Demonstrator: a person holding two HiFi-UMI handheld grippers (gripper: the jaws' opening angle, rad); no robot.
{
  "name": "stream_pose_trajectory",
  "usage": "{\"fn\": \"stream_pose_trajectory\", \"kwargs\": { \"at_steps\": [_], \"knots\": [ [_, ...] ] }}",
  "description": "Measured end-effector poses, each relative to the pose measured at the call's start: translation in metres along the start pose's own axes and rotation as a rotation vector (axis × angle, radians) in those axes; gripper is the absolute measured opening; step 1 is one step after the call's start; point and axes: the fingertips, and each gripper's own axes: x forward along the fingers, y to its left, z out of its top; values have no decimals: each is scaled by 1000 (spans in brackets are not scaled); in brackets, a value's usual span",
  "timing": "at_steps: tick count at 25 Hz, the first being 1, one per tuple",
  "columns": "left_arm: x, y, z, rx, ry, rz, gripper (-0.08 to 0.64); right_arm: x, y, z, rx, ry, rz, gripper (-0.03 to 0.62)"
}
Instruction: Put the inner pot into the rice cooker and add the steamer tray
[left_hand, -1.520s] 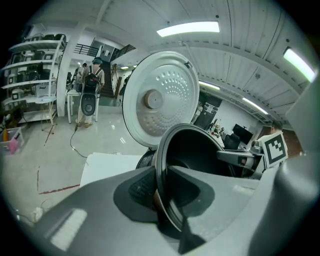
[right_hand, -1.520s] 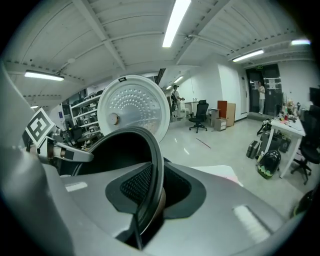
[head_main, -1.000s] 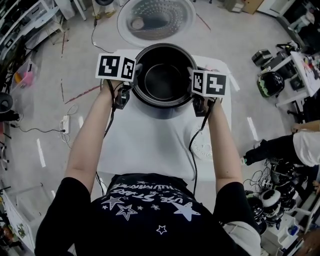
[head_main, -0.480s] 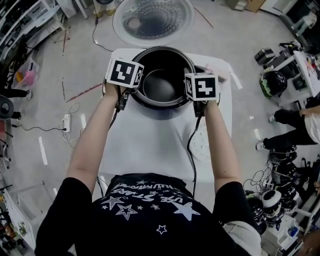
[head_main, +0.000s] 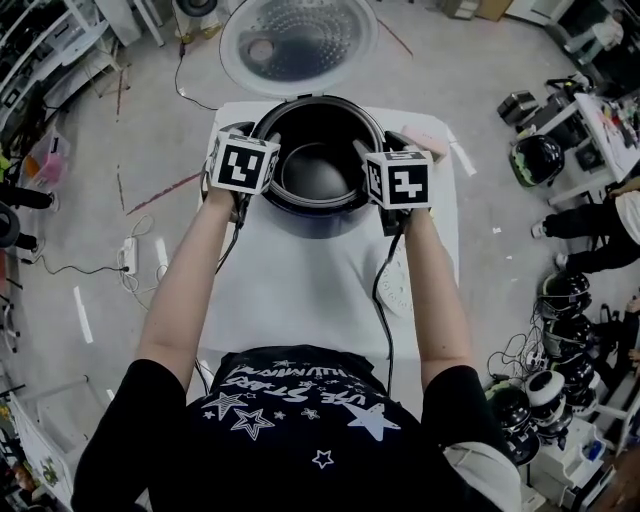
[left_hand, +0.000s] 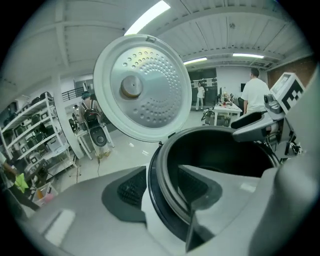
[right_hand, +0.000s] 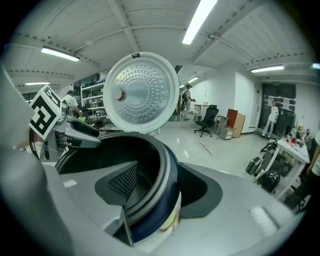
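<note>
The black inner pot (head_main: 318, 170) sits down inside the rice cooker (head_main: 318, 215) on the white table (head_main: 300, 300). The cooker's round perforated lid (head_main: 300, 40) stands open behind it. My left gripper (head_main: 262, 140) straddles the left rim, one jaw inside the pot (left_hand: 225, 150) and one outside, and looks open. My right gripper (head_main: 378, 145) straddles the right rim (right_hand: 165, 165). Its jaws have just been opening and the pads stand off the rim. A white perforated steamer tray (head_main: 397, 290) lies on the table under my right forearm, partly hidden.
The table is narrow, with its edges close beside both arms. A pink item (head_main: 432, 140) lies at its back right corner. Cables and a power strip (head_main: 128, 255) lie on the floor at the left. Helmets, gear and a person's legs (head_main: 580, 225) are at the right.
Both grippers have rolled at the pot's rim, so their marker cubes now face more upward. The hands have hardly shifted. The pot sits lower within the cooker.
</note>
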Motion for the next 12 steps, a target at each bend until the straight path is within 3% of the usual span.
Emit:
{"fn": "stream_pose_trajectory", "kwargs": {
  "at_steps": [5, 12],
  "knots": [
    [-26, 7, 5, -51, -85, -36, 216, -27, 4, 1, 82, -43, -24, 295],
    [-70, 12, 4, -64, -215, -74, 208, -74, 18, -10, 166, -84, -101, 319]
  ]
}}
